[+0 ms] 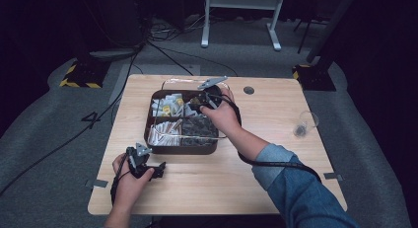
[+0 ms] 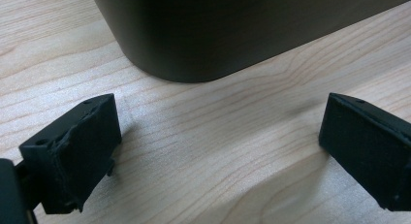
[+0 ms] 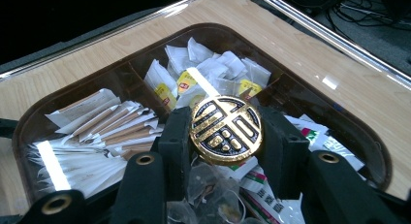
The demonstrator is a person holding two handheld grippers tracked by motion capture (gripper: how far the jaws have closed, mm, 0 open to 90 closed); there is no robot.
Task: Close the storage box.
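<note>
A dark brown box [image 1: 182, 150] with several compartments stands mid-table and holds white tea bags [image 3: 213, 69] and long paper sachets [image 3: 111, 124]. Over it lies a clear lid [image 3: 310, 27] with a round gold knob [image 3: 226, 129]. The lid sits offset toward the far side of the box [image 3: 203, 27]. My right gripper [image 3: 226, 136] is shut on the knob, and from above it [image 1: 197, 102] hangs over the back compartments. My left gripper [image 1: 160, 169] rests low on the table by the box's near left corner. Its jaws [image 2: 218, 141] are open with bare wood between them, facing the box wall [image 2: 218, 35].
A small clear glass [image 1: 305, 124] stands near the table's right edge. A round cable hole [image 1: 249, 90] is in the tabletop behind the box. Cables and a white stand [image 1: 241, 1] lie on the floor beyond the table.
</note>
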